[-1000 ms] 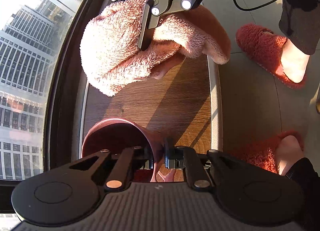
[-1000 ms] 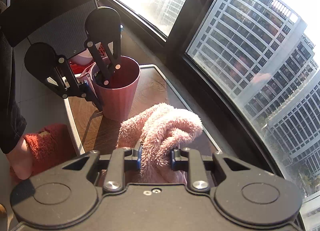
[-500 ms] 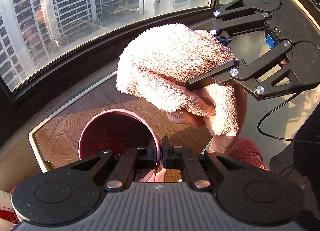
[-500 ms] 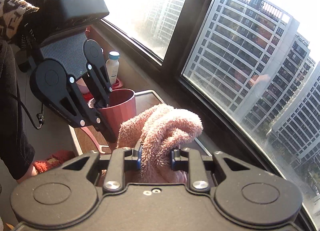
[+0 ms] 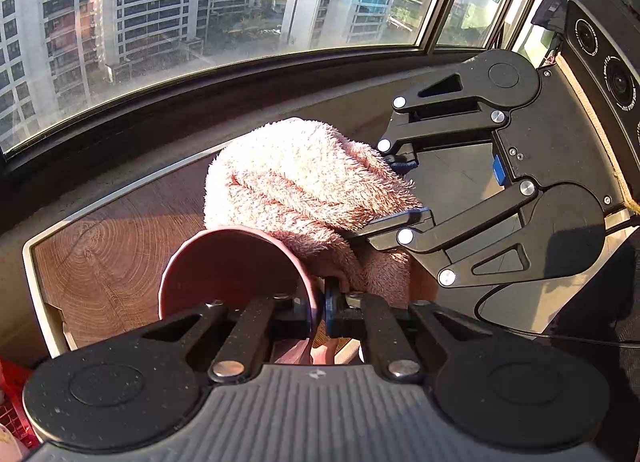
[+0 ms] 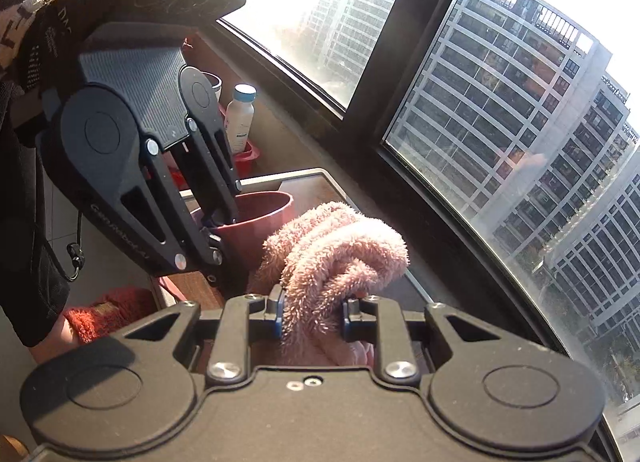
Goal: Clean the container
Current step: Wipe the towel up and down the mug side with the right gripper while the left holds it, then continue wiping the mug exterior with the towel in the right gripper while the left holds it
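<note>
Now we pinch the cup [image 5: 236, 266] wall with the left gripper [image 5: 320, 302] over the table [image 5: 108, 258]; the right gripper [image 6: 312, 314], clamping the cloth [image 6: 340, 254] at its two o'clock (touching the rim), should push inside and twist.

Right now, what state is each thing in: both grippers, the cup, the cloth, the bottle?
Left gripper: shut on the rim of the cup, one finger inside, one outside.
Dark red plastic cup: upright, open-topped, nothing visible inside.
Right gripper: shut on the cloth.
Fluffy pink cloth: bunched, beside the cup's mouth, not yet inside.
White bottle with blue cap: upright, capped.
Wooden tray table: dry-looking, sunlit.
</note>
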The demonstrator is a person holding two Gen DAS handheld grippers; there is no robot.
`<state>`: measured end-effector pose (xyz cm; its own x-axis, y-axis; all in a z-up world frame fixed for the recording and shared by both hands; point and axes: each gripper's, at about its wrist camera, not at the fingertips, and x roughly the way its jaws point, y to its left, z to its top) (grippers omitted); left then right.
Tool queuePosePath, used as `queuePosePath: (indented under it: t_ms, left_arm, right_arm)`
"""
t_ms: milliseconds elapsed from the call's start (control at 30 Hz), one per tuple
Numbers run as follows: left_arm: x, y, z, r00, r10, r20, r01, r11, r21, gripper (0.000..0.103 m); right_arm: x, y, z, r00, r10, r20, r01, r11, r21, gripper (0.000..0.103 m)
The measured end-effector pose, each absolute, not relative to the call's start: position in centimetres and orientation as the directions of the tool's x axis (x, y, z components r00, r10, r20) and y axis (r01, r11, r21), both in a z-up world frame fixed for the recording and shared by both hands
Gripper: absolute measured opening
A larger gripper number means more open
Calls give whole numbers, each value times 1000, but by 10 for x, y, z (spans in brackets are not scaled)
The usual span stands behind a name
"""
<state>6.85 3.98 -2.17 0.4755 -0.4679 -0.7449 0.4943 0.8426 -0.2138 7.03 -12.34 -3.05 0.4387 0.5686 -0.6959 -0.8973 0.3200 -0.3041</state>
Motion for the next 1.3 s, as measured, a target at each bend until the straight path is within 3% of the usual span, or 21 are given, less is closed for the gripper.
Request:
queuePosePath:
  t_ms: [267,633,1167,1300]
  left_arm:
    - [70,51,-28,483,-462,-744,483,849,-213,5]
    - [67,46,-31,481,-465,-743,476,850,-224,5]
    - [63,55,-31,487,-488,-725,483,842,-242,5]
    - [63,58,-34,491,-482,-726,479,845,-237,5]
  right_arm:
    - [75,-130,-49,487,467,-738,-872,307,-382,23]
    - [63,-131,-9,424,629,-651,-904,342,-258,23]
    - [69,-136,-49,468,472,-747,-880,323,-348,22]
    - [78,-143,-40,482,479,-734,-870,362,-335,22]
